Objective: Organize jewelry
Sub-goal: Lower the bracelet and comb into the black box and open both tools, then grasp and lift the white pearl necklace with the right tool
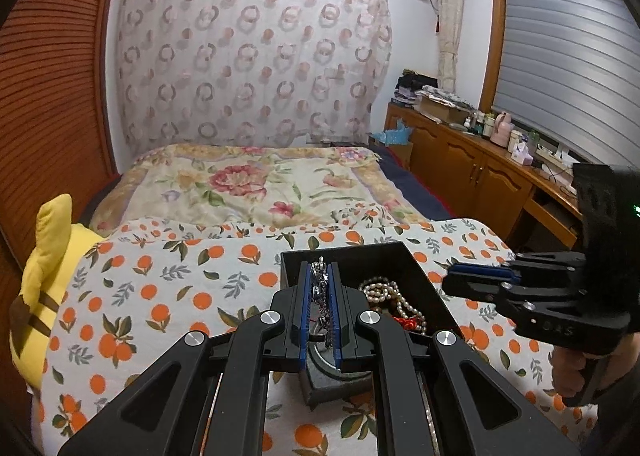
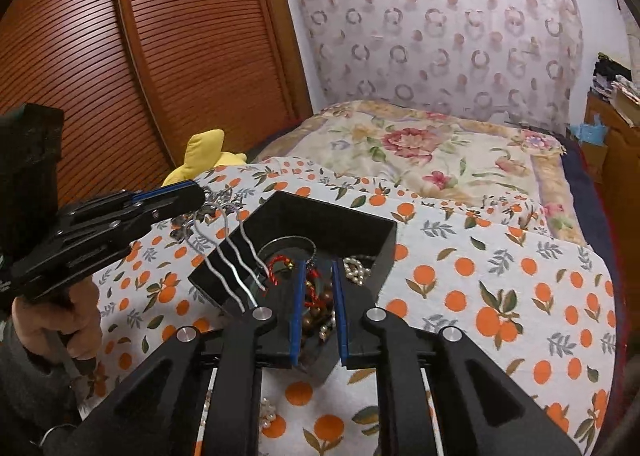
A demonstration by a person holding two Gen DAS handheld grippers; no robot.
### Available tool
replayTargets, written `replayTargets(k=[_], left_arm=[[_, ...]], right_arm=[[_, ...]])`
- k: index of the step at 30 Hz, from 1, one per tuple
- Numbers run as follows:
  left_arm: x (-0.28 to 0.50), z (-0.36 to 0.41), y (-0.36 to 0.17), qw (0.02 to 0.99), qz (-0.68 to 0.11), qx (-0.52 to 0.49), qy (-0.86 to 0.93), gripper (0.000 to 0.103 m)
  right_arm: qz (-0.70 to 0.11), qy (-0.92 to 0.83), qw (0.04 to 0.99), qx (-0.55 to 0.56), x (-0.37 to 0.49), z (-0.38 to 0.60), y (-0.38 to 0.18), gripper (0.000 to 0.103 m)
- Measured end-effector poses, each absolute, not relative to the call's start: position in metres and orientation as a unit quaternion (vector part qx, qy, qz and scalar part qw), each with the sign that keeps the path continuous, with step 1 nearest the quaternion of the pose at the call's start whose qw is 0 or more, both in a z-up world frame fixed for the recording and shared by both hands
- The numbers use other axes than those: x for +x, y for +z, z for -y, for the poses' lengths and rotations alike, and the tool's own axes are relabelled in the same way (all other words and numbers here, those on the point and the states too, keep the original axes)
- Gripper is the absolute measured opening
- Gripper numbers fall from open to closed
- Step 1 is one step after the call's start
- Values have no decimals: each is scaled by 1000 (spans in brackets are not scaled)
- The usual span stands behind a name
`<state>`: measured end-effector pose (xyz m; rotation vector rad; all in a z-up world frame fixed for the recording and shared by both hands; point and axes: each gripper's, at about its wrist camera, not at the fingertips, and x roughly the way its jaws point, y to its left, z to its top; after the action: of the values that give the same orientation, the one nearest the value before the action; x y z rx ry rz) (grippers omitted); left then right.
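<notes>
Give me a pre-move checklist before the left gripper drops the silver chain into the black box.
1. Left gripper clamped on silver chain: ok.
2. Chain over the black box: not ok; in the right wrist view the strands hang across its left wall.
3. Right gripper out of the drop path: not ok; its fingers are parted and sit over the box contents.
4. Room inside the box: cannot tell; pearl necklace and brown beads already fill part of it.
5. Box flat on the orange-print cloth: ok.
</notes>
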<state>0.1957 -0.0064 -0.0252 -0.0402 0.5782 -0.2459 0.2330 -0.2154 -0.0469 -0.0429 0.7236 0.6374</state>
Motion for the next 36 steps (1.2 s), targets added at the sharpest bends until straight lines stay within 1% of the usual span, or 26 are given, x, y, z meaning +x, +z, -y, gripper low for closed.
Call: replayTargets(k=[6,11,12,13,15,19,21,24,26,28,31,32,36], left_arm=[[206,17,-26,950,-286,-17,-125,7],[215,29,-37,942,-310,-11,-130,8],[214,30,-39,942,-311,-8,-129,10],[214,31,-40,941,-312,-7,-131,19],[209,30,-39,940,-312,-6,-135,30],[191,30,-37,942,-306,14,-139,31],[182,30,-37,942,-306,21,-140,33],[168,23,-39,941,-307,22,-144,42],[158,18,-42,940,-308,22,-142,45],[151,12,-45,940,-311,21,-141,53],[138,2,-51,939,-317,21,-135,58],[136,0,-54,938,-320,22,-134,58],[126,-9,-61,936,-327,23,-128,59]], right_arm=[[-345,299,889,-27,220,223,-46,15],[-342,301,890,-29,203,228,-48,15],[-342,301,889,-30,200,229,-49,15],[-342,302,889,-33,195,229,-50,15],[-342,303,889,-38,188,229,-52,15],[-345,313,884,-50,170,226,-58,16],[-351,320,879,-52,162,223,-63,22],[-355,325,874,-68,150,213,-72,24],[-360,330,869,-79,142,206,-79,24],[-365,335,865,-86,136,200,-84,24],[-373,345,856,-99,129,190,-91,24],[-377,346,852,-108,128,185,-94,24],[-394,336,846,-132,133,173,-106,32]])
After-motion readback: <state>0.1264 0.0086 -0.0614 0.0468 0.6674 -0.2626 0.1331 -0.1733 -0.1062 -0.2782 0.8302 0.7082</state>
